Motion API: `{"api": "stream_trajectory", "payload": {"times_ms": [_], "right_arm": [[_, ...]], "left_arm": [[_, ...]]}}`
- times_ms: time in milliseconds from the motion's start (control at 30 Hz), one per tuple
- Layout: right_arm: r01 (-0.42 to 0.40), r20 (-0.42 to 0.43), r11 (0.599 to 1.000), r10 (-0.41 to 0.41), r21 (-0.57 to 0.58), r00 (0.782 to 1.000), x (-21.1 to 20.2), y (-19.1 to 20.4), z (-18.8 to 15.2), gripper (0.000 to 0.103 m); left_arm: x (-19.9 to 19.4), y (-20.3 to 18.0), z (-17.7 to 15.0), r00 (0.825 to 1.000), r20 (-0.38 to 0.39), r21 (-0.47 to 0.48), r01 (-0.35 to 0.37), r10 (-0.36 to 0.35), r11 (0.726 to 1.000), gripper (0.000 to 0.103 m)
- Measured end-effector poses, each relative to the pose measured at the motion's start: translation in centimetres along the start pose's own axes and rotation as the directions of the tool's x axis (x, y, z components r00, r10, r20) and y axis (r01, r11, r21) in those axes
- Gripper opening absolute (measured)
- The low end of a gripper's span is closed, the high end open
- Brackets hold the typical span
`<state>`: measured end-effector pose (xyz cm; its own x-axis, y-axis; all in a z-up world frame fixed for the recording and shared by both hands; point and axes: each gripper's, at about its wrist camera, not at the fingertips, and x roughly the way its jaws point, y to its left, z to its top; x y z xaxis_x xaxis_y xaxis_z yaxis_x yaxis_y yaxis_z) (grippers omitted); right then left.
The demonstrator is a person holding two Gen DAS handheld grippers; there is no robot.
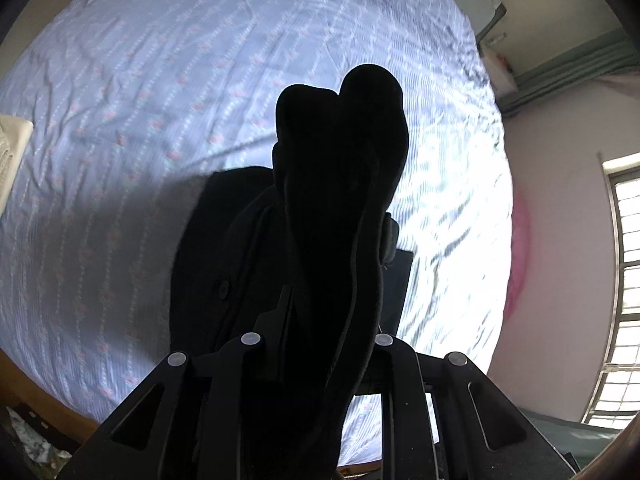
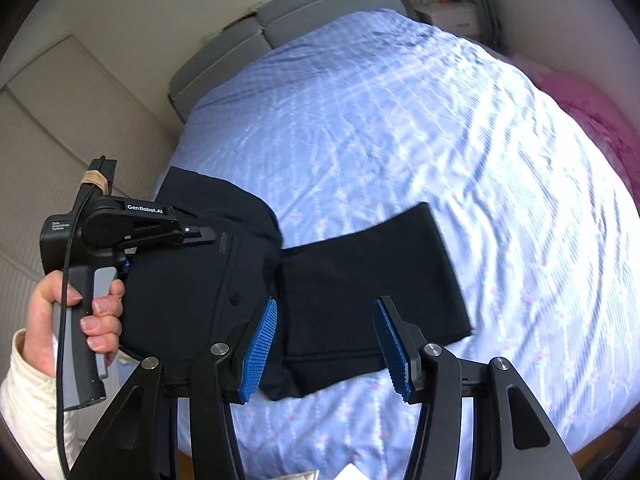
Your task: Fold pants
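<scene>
In the left wrist view, a bed (image 1: 160,100) with a pale blue, wrinkled sheet filled most of the frame. Beyond its right edge stood a white wall with a barred window (image 1: 624,280); something pink (image 1: 520,260) lay between that edge and the wall. A cream cloth (image 1: 12,140) showed at the bed's left side. The left gripper (image 1: 320,320) was clenched on a bunched fold of the black pants (image 1: 340,160), which rose in front of the camera and hid the middle of the bed. The rest of the pants lay on the sheet below.

In the right wrist view, the bed ran back to a grey headboard (image 2: 280,20), with beige panelled doors (image 2: 60,120) past its left edge and pink bedding (image 2: 592,120) at its right. The sheet beyond the pants was open. The pants (image 2: 360,280) lay on the bed's near left part, one dark piece folded across. The right gripper (image 2: 324,344) hung released above them, blue pads (image 2: 260,344) apart, gripping nothing. A hand (image 2: 80,320) in a cream sleeve held the left gripper's handle over the bed's left edge.
</scene>
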<state>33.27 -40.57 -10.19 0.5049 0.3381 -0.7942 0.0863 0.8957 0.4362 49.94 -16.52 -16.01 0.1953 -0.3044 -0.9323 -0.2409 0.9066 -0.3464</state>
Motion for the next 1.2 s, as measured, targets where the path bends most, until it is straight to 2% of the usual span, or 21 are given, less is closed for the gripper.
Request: {"api": "stream_trajectory", "payload": {"times_ms": [200, 433, 500, 533, 567, 600, 700, 767, 867, 967, 1200], "right_arm": [[0.03, -0.033, 0.998, -0.028, 0.048, 0.999, 1.0, -5.5, 0.9, 0.053], [0.079, -0.08, 0.991, -0.07, 0.11, 0.994, 3.1, -10.9, 1.5, 0.053], [0.093, -0.086, 0.988, -0.083, 0.12, 0.993, 3.4, -11.8, 1.6, 0.053], [0.101, -0.088, 0.987, -0.09, 0.127, 0.992, 3.6, -12.3, 1.6, 0.053], [0.104, -0.091, 0.986, -0.092, 0.133, 0.992, 3.7, -12.7, 1.7, 0.053], [0.105, -0.096, 0.984, -0.092, 0.142, 0.991, 3.8, -13.1, 1.7, 0.053], [0.106, -0.106, 0.983, -0.091, 0.15, 0.99, 4.2, -13.8, 1.6, 0.053], [0.109, -0.112, 0.984, -0.093, 0.142, 0.989, 4.5, -13.9, 1.5, 0.053], [0.11, -0.129, 0.986, -0.094, 0.126, 0.987, 5.2, -13.8, 1.2, 0.053], [0.11, -0.16, 0.988, -0.093, 0.104, 0.983, 6.2, -13.6, 0.6, 0.053], [0.116, -0.301, 0.991, -0.092, 0.062, 0.949, 9.5, -12.0, -3.1, 0.053]], "left_arm": [[5.4, -4.2, -0.6, 0.992, -0.069, 0.026, -0.102, 0.104, 0.994, 0.021], [11.1, -8.6, -1.5, 0.966, -0.181, 0.052, -0.176, 0.182, 0.983, 0.024], [12.4, -9.3, -1.5, 0.962, -0.217, 0.052, -0.158, 0.166, 0.986, 0.033], [13.0, -9.7, -1.5, 0.962, -0.238, 0.037, -0.126, 0.131, 0.991, 0.044], [13.4, -10.0, -1.5, 0.962, -0.251, 0.03, -0.106, 0.111, 0.994, 0.059], [13.6, -10.2, -1.5, 0.96, -0.26, 0.03, -0.096, 0.101, 0.995, 0.065], [13.1, -11.2, -1.3, 0.968, -0.229, 0.096, -0.082, 0.102, 0.992, 0.067], [12.0, -11.1, -1.3, 0.978, -0.192, 0.161, -0.047, 0.079, 0.986, 0.069], [9.9, -8.8, -1.9, 0.988, -0.153, 0.238, 0.025, 0.012, 0.971, 0.072], [7.5, -4.2, -4.0, 0.996, -0.077, 0.278, -0.02, 0.043, 0.96, 0.076], [5.3, 6.2, -10.5, 0.995, -0.017, 0.243, -0.089, 0.096, 0.966, 0.076]]}}
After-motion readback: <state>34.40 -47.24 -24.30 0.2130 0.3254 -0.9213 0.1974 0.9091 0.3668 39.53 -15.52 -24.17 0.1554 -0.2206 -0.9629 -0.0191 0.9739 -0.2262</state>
